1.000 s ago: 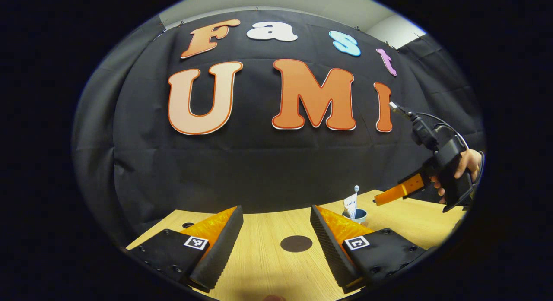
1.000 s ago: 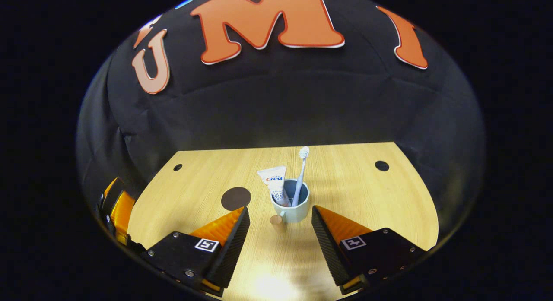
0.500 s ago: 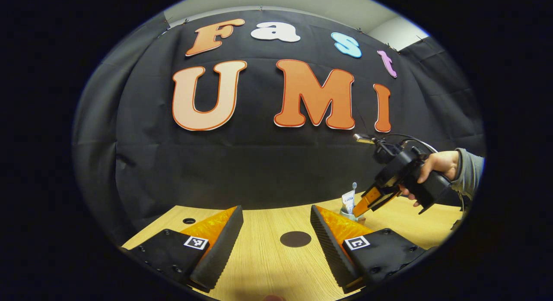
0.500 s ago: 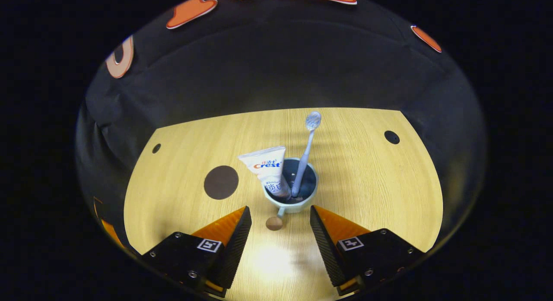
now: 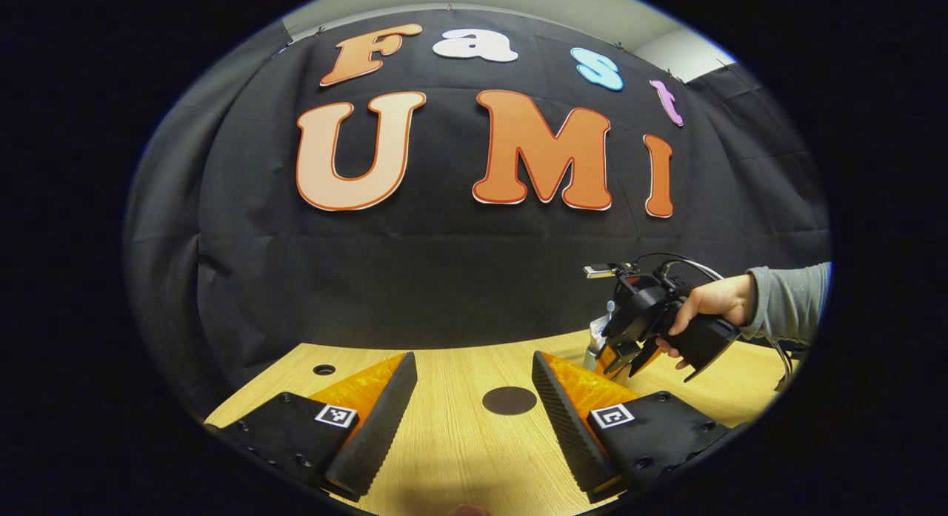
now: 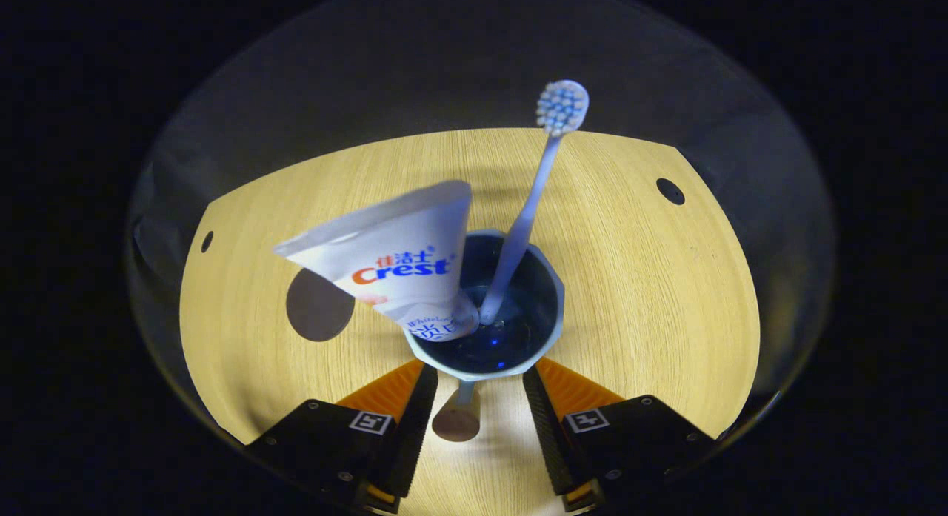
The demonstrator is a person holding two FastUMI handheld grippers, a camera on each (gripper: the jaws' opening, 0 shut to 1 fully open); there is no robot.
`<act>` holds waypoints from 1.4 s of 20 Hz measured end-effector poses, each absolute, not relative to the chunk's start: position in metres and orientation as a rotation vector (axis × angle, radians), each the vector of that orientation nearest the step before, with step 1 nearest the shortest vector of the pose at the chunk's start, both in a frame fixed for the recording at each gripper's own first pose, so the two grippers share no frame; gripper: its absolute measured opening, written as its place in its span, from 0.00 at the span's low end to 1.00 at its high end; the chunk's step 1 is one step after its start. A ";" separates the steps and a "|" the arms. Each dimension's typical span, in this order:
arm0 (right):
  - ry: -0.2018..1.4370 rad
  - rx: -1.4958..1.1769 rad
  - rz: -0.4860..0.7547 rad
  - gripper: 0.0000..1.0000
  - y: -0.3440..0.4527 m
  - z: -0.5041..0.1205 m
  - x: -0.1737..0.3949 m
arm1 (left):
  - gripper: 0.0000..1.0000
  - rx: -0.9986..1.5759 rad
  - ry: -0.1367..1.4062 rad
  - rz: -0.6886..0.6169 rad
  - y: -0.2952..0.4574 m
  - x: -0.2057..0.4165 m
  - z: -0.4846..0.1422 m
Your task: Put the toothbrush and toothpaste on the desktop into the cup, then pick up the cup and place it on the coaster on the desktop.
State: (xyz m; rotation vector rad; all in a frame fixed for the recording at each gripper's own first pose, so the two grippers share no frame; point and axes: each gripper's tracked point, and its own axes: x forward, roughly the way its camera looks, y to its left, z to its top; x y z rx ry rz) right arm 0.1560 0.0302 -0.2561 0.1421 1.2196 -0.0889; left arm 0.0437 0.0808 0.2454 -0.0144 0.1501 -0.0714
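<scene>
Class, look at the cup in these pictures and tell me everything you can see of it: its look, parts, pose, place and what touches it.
The cup is pale blue-grey with a dark, glossy inside and a faceted rim. It stands upright on the wooden desktop. A short handle, ending in a round brownish knob, points toward the right gripper, whose open jaws flank it. Inside, the toothpaste and toothbrush lean on the rim. The dark round coaster lies apart, to the cup's left.

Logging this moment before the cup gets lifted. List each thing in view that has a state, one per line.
toothbrush: standing in the cup, head up, leaning.
toothpaste: in the cup, leaning left over the rim.
cup: upright on the desktop, not on the coaster.
cup handle: between the right gripper's fingers, not gripped.
coaster: bare.
right gripper: open.
left gripper: open, holding nothing.
</scene>
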 end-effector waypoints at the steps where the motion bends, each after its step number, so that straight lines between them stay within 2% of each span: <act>1: 1.234 0.148 -0.089 0.60 0.030 -0.256 0.155 | 0.99 -0.017 0.154 -0.072 0.081 0.044 0.244; 2: 1.237 0.152 -0.090 0.59 0.031 -0.260 0.154 | 0.99 -0.021 0.158 -0.071 0.081 0.043 0.244; 5: 1.234 0.159 -0.090 0.28 0.034 -0.262 0.155 | 0.99 -0.031 0.170 -0.068 0.080 0.042 0.240; 14: 1.158 0.124 -0.039 0.24 0.037 -0.246 0.165 | 0.99 -0.048 0.187 -0.057 0.081 0.040 0.234; 28: 1.095 0.004 0.184 0.24 0.051 -0.226 0.180 | 0.99 -0.060 0.205 -0.005 0.088 0.040 0.220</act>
